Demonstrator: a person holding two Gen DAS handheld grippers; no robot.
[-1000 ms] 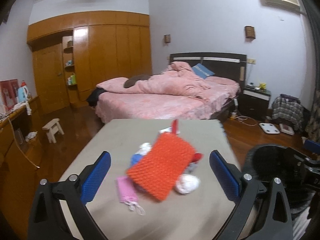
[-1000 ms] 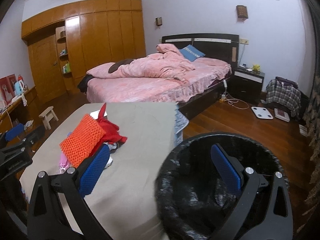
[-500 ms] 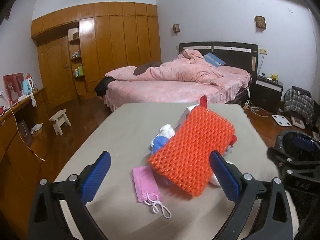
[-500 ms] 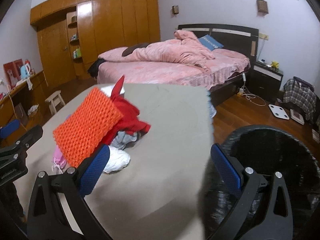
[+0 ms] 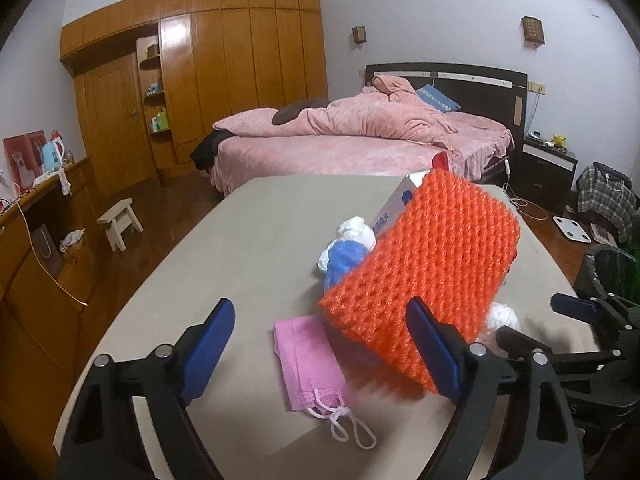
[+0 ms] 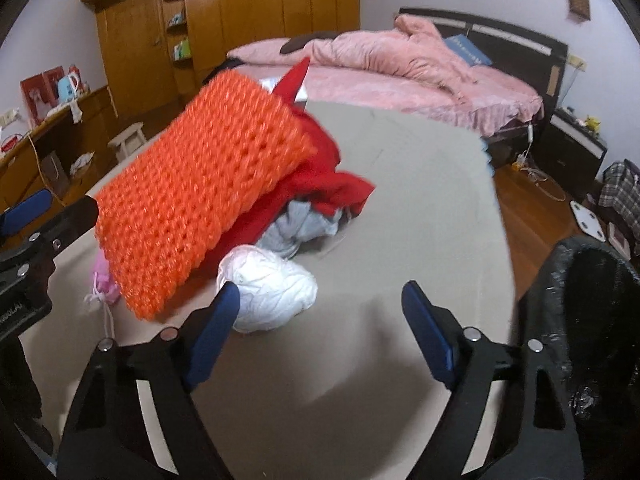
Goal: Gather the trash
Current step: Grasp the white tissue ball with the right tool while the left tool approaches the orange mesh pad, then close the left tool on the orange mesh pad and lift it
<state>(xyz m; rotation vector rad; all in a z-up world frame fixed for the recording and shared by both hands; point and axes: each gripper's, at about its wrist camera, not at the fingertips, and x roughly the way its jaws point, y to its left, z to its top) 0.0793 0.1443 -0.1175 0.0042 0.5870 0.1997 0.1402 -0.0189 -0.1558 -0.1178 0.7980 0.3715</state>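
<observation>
A pile of trash lies on the grey table (image 5: pixel 256 240). An orange foam net (image 5: pixel 424 272) leans on top; it also shows in the right wrist view (image 6: pixel 200 200). Beside it lie a pink face mask (image 5: pixel 308 360), a blue and white bag (image 5: pixel 348 248), a white box (image 5: pixel 396 204), a red bag (image 6: pixel 320 176), a grey wad (image 6: pixel 300 228) and a crumpled white tissue (image 6: pixel 268 288). My left gripper (image 5: pixel 320 348) is open around the mask and the net's lower corner. My right gripper (image 6: pixel 320 332) is open just before the tissue. A black-lined trash bin (image 6: pixel 580 320) stands at the right.
A pink bed (image 5: pixel 360 140) stands behind the table, with a nightstand (image 5: pixel 548 168) to its right. A wooden wardrobe (image 5: pixel 200 80) fills the far wall. A small stool (image 5: pixel 120 224) and a desk (image 5: pixel 36 216) are on the left. A scale (image 5: pixel 572 230) lies on the floor.
Both grippers have moved closer to the trash pile. The right gripper swung left from over the bin to the table. Both stay open.
</observation>
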